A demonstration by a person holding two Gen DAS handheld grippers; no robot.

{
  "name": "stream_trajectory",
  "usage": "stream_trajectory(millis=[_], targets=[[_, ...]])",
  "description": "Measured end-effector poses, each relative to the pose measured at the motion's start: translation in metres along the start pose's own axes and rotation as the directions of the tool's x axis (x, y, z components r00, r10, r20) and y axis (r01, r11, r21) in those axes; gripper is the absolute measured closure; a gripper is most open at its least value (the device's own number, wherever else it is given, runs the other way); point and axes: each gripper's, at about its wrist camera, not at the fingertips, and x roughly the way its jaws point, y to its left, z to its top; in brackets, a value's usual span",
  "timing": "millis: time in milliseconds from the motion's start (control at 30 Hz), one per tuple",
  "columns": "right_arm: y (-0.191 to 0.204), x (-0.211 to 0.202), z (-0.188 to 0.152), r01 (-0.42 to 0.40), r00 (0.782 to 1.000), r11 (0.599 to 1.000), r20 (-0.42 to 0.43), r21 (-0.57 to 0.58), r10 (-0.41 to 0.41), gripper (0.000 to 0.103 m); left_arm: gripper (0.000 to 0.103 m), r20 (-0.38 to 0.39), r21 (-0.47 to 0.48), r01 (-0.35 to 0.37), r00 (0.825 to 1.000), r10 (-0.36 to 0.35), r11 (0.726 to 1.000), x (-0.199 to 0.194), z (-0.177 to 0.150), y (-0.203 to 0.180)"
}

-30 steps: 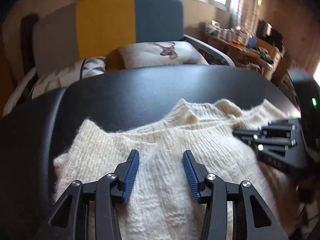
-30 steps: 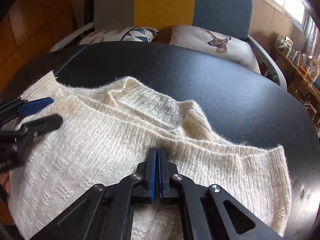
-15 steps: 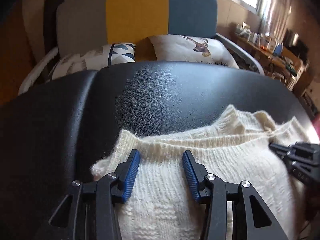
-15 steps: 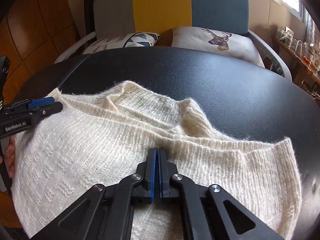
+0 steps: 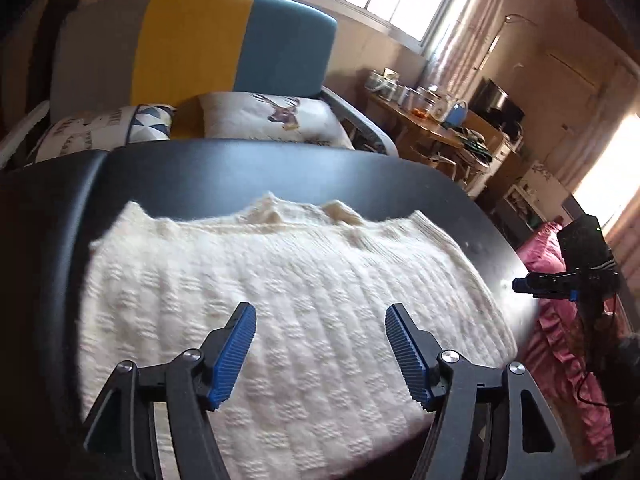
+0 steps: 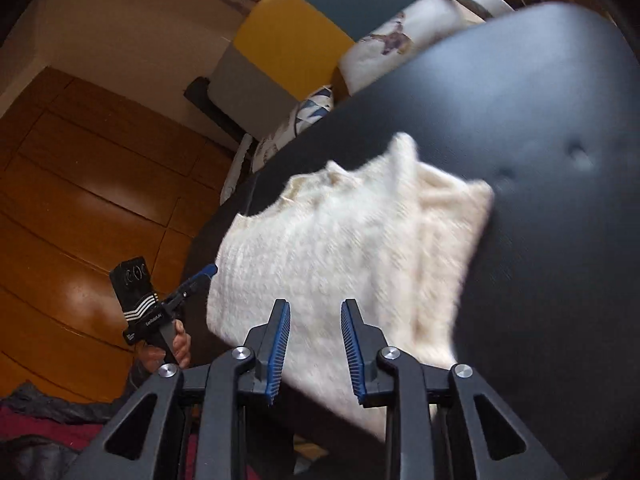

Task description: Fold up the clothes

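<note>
Lying folded on the black desk [image 5: 248,176], the cream knitted sweater [image 5: 280,292] has its collar edge toward the striped chair [image 5: 224,40] and its near edge close to, perhaps hanging over, the desk's front rim. Both tools hover above it with nothing between their pads: the left tool [image 5: 320,350] stands wide and its jaws are opening, while the right tool [image 6: 314,344] shows a narrower gap, its jaws also opening. In the left view the right tool [image 5: 552,282] sits off past the sweater's right side, clear of the cloth.

Judging from this, the fold looks set down and released. The main risk is the near edge: if much of the knit overhangs, its weight could drag the stack toward the floor. A fuzzy, loose knit also snags easily, so ribbed blue pads [image 6: 280,344] brushing it on the way out could lift a layer and spoil the fold. The top layer sits slightly skewed near the collar, so a further fold might compound that unevenness
</note>
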Motion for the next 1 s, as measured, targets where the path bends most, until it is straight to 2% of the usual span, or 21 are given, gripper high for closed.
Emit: stream_trajectory(millis=[133,200,300,400,433,500,567,633,733,800,833,867,900,967,1000], targets=[[-0.039,-0.002,-0.034,-0.028,0.999,0.995,-0.043,0.094,0.032,0.074,0.035,-0.073,0.089,0.049,0.996,-0.043,0.995,0.03,0.0,-0.046],[-0.053,0.0,-0.038,-0.106,0.994,0.986,-0.013,0.131,0.109,0.074,0.035,-0.11,0.134,0.068,0.992,-0.054,0.989,0.045,0.002,-0.065],[-0.061,0.011,-0.033,-0.171,0.984,0.976,-0.019,0.133,0.175,0.074,0.035,-0.15,0.199,0.084,0.987,-0.054,0.976,0.063,0.006,-0.09],[-0.064,0.028,-0.022,-0.225,0.969,0.965,-0.069,0.131,0.235,0.074,0.035,-0.176,0.275,0.104,0.983,-0.057,0.956,0.078,0.013,-0.11],[-0.063,0.036,-0.018,-0.242,0.96,0.962,-0.109,0.128,0.256,0.074,0.035,-0.181,0.296,0.102,0.982,-0.049,0.95,0.083,0.015,-0.114],[-0.058,0.051,-0.015,-0.214,0.951,0.972,-0.205,0.101,0.231,0.074,0.035,-0.199,0.325,0.113,0.979,-0.049,0.939,0.095,0.019,-0.122],[-0.051,0.063,-0.014,-0.221,0.925,0.972,-0.3,0.078,0.235,0.073,0.035,-0.214,0.348,0.126,0.976,-0.052,0.929,0.106,0.023,-0.129],[-0.037,0.068,-0.013,-0.254,0.889,0.966,-0.384,0.038,0.249,0.073,0.035,-0.231,0.376,0.133,0.972,-0.046,0.917,0.12,0.028,-0.136],[-0.018,0.081,-0.022,-0.234,0.83,0.971,-0.532,-0.056,0.17,0.073,0.035,-0.272,0.441,0.125,0.962,-0.001,0.889,0.145,0.025,-0.151],[-0.021,0.091,-0.036,-0.161,0.785,0.983,-0.615,-0.083,0.077,0.081,0.033,-0.29,0.489,0.092,0.955,0.062,0.868,0.164,0.017,-0.16],[-0.019,0.091,-0.04,-0.152,0.773,0.983,-0.632,-0.106,0.051,0.081,0.029,-0.28,0.505,0.079,0.957,0.076,0.86,0.169,0.013,-0.163],[-0.016,0.092,-0.044,-0.142,0.761,0.981,-0.648,-0.129,0.025,0.087,0.025,-0.264,0.507,0.066,0.961,0.082,0.859,0.172,0.012,-0.165],[-0.014,0.091,-0.047,-0.113,0.762,0.98,-0.647,-0.162,-0.019,0.092,0.024,-0.259,0.492,0.057,0.962,0.084,0.869,0.174,0.011,-0.165],[-0.015,0.088,-0.049,-0.096,0.776,0.981,-0.63,-0.167,-0.031,0.094,0.022,-0.251,0.456,0.05,0.965,0.074,0.889,0.176,0.011,-0.165],[-0.016,0.087,-0.05,-0.087,0.785,0.983,-0.619,-0.161,-0.032,0.095,0.022,-0.24,0.456,0.043,0.968,0.076,0.889,0.177,0.01,-0.167]])
